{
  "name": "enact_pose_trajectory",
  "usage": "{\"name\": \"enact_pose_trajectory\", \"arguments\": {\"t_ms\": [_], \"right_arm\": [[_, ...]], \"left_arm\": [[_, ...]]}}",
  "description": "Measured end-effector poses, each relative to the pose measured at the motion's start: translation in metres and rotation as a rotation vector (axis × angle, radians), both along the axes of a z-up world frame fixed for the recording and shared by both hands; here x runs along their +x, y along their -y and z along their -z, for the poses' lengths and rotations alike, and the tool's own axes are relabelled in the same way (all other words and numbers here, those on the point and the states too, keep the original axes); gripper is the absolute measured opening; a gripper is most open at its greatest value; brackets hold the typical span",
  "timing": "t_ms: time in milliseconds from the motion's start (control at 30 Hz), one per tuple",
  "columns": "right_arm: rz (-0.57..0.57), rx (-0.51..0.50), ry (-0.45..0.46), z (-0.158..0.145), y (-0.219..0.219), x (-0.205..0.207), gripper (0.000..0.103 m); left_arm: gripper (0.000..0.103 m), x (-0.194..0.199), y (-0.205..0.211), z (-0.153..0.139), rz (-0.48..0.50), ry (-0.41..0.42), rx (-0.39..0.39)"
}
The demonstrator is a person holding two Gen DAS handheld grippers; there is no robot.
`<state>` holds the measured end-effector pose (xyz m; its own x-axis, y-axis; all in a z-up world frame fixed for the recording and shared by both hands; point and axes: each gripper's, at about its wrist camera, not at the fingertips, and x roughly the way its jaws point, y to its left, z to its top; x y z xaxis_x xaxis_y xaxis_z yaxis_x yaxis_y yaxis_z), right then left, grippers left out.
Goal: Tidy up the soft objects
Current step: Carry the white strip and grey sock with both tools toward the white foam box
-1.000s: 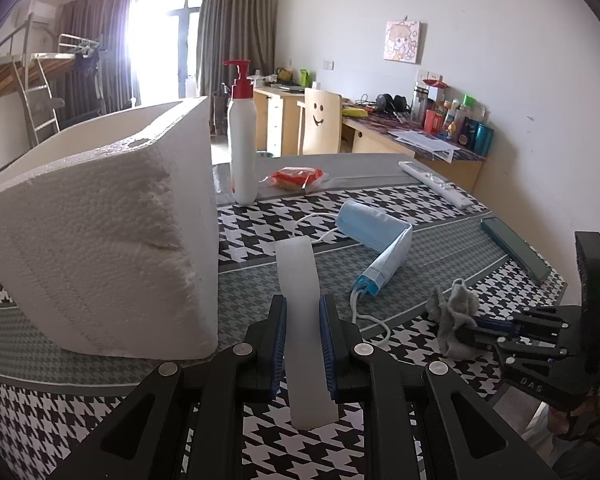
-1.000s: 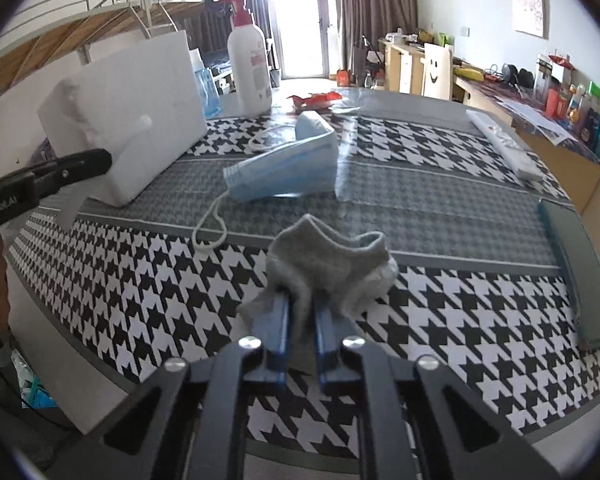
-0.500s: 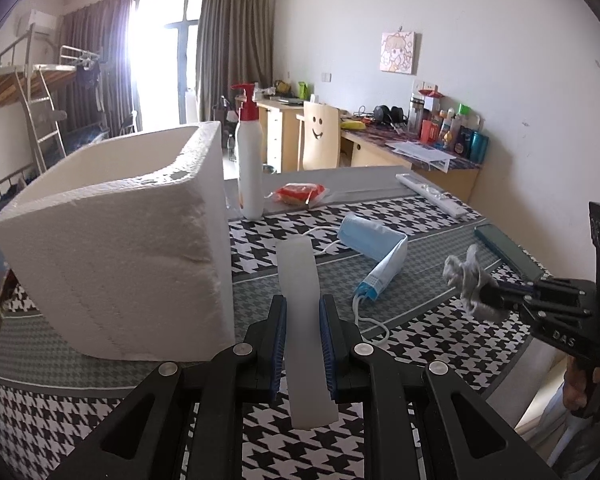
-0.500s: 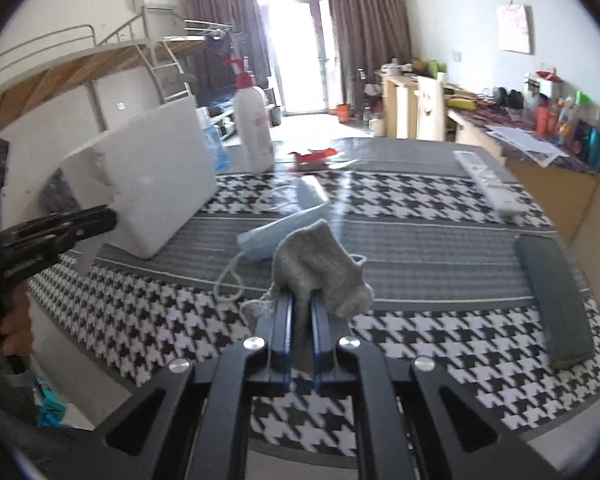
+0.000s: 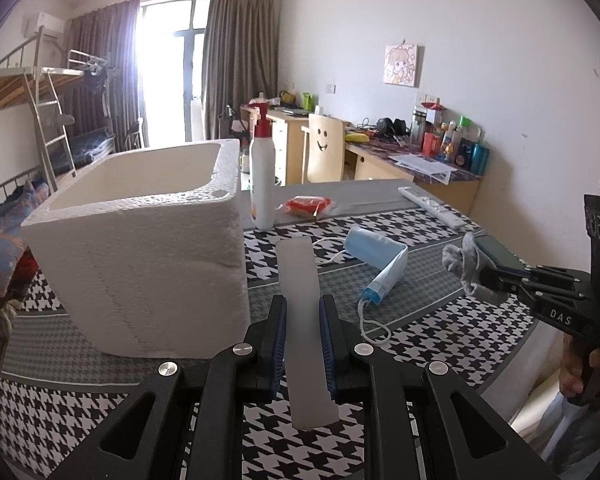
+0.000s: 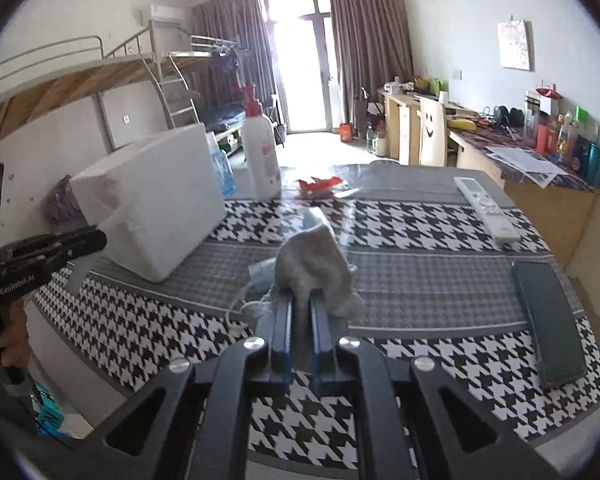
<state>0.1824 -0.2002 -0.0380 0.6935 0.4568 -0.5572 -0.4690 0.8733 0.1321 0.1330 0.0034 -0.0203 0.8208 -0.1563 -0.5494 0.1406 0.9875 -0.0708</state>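
Above table (image 6: 420, 280): right tool (image 6: 300, 308) clamps grey sock (image 6: 314, 268); left tool (image 5: 303, 320) clamps white strip (image 5: 300, 280).

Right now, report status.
Left tool shut on white strip. Right tool shut on grey sock, lifted. Foam box open-topped; face mask on table.
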Motion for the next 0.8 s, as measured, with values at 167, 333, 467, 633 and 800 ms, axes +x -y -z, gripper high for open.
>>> {"name": "enact_pose_trajectory", "arguments": {"t_ms": [167,333,467,633,800], "right_arm": [[-0.02,0.028,0.01,-0.005,-0.002,-0.002,0.01],[-0.018,0.036,0.033,-0.012,-0.008,-0.004,0.01],[-0.024,0.04,0.049,-0.018,-0.011,-0.005,0.01],[-0.036,0.042,0.072,-0.027,-0.018,-0.005,0.01],[-0.04,0.044,0.097,-0.037,-0.021,-0.003,0.01]], "left_arm": [[0.018,-0.009,-0.01,-0.005,0.017,0.009,-0.037],[0.018,-0.019,-0.018,-0.012,-0.019,0.035,-0.026],[0.018,-0.025,-0.025,-0.021,-0.042,0.061,-0.015],[0.018,-0.03,-0.032,-0.036,-0.066,0.106,0.006],[0.018,-0.031,-0.038,-0.048,-0.086,0.136,0.018]]}}
